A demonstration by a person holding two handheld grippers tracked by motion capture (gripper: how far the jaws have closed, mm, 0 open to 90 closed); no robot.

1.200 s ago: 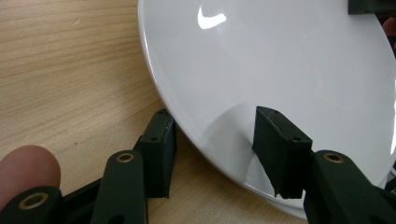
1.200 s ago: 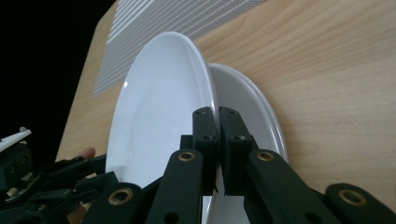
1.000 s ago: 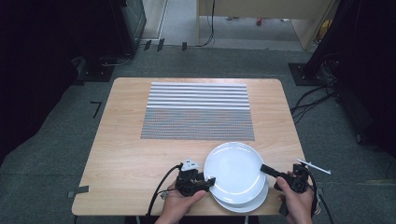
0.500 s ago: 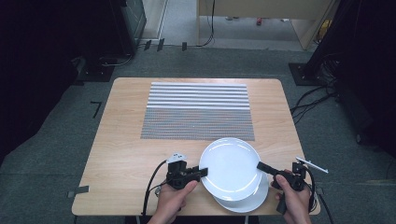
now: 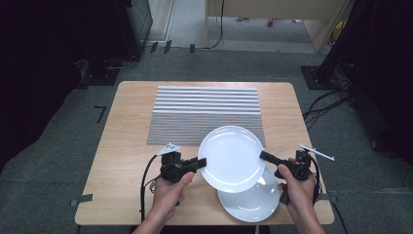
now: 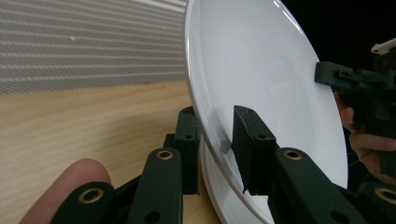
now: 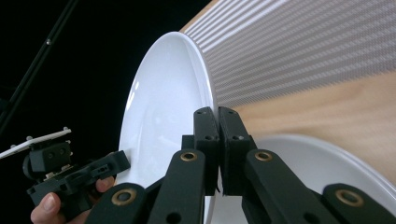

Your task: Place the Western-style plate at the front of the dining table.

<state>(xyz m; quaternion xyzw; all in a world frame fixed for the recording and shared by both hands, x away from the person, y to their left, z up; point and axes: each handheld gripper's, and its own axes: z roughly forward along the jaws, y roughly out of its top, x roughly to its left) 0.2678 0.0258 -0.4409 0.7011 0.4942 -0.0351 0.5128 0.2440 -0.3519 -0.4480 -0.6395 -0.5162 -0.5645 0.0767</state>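
1. We have the top plate (image 5: 232, 158) off the lower plate (image 5: 253, 197) and in the air, held by both grippers. We judge the lift as done and the carry as under way.

2. What is left, as far as we can judge: move it away from the lower plate and set it down, perhaps on the mat (image 5: 207, 114) just beyond. We cannot tell the goal spot for sure.

3. The left gripper (image 5: 200, 162) is clamped on the top plate's left rim; its jaws have just been closing, and in the left gripper view the rim sits between the two pads (image 6: 250, 149).

4. The right gripper (image 5: 263, 156) is clamped on the opposite rim. In the right gripper view its jaws (image 7: 217, 140) stand almost together with the thin rim pinched between them.

5. The top plate hangs above and partly over the lower plate, shifted toward the mat and to the left. Its far edge overlaps the mat's near right corner in the high view.

6. The top plate is round, so it has no long axis; the line between the two grips runs left to right across the table (image 5: 122, 146). Its face points up, and it looks slightly tilted, though the angle is hard to read.
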